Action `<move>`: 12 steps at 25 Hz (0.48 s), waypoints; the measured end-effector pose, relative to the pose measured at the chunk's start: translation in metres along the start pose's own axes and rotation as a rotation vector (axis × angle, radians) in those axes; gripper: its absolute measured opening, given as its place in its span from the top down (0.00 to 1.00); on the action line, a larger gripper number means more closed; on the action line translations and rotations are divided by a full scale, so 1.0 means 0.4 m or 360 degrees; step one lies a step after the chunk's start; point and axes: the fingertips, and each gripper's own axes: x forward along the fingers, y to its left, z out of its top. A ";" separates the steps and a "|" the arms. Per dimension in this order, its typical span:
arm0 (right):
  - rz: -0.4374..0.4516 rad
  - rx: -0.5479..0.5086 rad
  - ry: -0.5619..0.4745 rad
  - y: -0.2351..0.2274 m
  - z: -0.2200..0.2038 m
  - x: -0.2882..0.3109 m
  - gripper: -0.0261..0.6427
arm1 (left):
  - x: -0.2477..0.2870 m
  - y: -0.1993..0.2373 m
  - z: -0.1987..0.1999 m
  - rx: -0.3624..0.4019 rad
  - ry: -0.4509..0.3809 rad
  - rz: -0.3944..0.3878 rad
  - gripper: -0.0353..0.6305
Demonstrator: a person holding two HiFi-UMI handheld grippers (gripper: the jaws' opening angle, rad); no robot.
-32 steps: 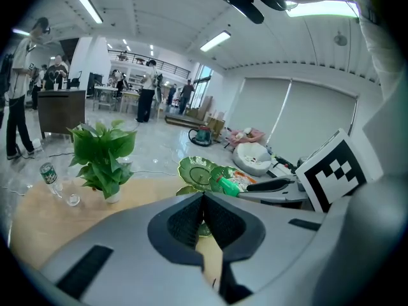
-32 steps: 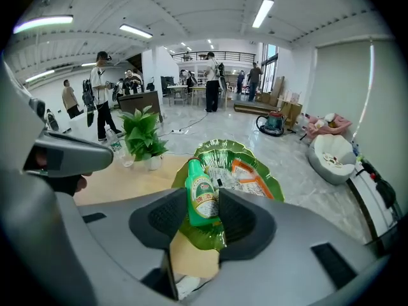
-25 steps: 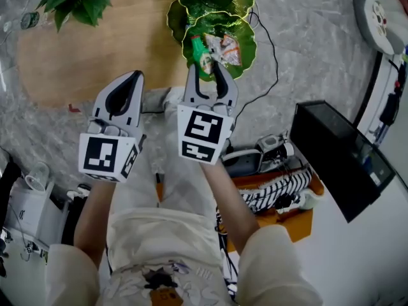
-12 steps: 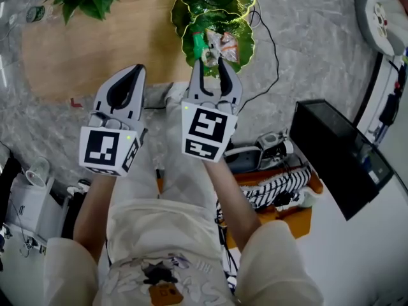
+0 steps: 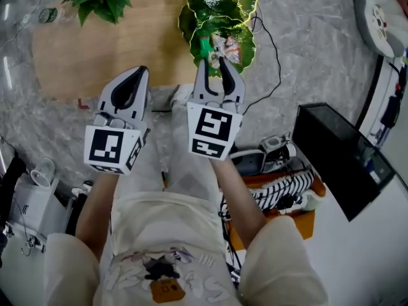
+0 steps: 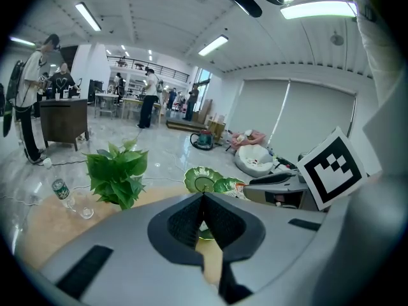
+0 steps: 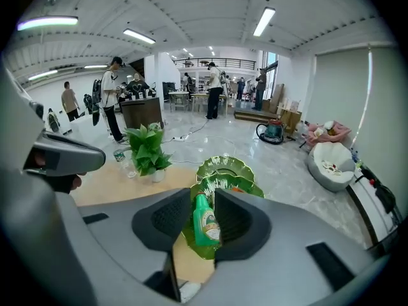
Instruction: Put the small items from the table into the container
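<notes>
Overhead, green bottle (image 5: 203,46) lies in dish (image 5: 246,52), beyond right gripper's (image 5: 213,60) closing jaws.

My left gripper (image 6: 203,196) has a smooth, matt grey plastic shell; its pads (image 6: 185,218) are black, finely ribbed and rubber-like. The green bottle (image 7: 205,225) is glossy plastic with a paper-looking label. The 2 leaf-shaped dishes (image 7: 224,168) shine like glazed ware, catching white glare. The table (image 5: 95,56) is pale wood, smooth and satin. The floor (image 5: 306,43) is polished grey marble-patterned stone. My trousers (image 5: 185,171) are matt cloth.
</notes>
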 end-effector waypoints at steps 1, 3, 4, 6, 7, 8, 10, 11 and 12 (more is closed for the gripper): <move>0.0017 -0.0004 -0.0010 0.005 0.008 -0.006 0.79 | -0.007 -0.001 0.006 0.0006 -0.0001 0.0005 0.93; 0.0045 -0.0016 -0.0032 0.016 0.025 -0.021 0.84 | -0.020 -0.003 0.020 0.0019 -0.0003 0.0010 0.93; 0.0056 -0.0020 -0.0044 0.022 0.034 -0.028 0.86 | -0.028 -0.003 0.029 0.0023 -0.0007 0.0012 0.93; 0.0079 -0.0016 -0.0069 0.036 0.054 -0.039 0.90 | -0.042 0.002 0.048 0.0030 -0.0022 0.0014 0.93; 0.0095 -0.0002 -0.0079 0.044 0.064 -0.043 0.93 | -0.050 0.006 0.058 0.0035 -0.0030 0.0016 0.93; 0.0114 0.0020 -0.0086 0.053 0.073 -0.047 0.95 | -0.058 0.009 0.068 0.0043 -0.0039 0.0017 0.93; 0.0151 0.0060 -0.0093 0.070 0.090 -0.061 0.95 | -0.078 0.010 0.087 0.0055 -0.0054 0.0017 0.93; 0.0166 0.0066 -0.0100 0.077 0.101 -0.071 0.95 | -0.089 0.007 0.097 0.0058 -0.0059 0.0016 0.93; 0.0178 0.0063 -0.0112 0.084 0.114 -0.083 0.95 | -0.100 0.003 0.108 0.0060 -0.0064 0.0014 0.93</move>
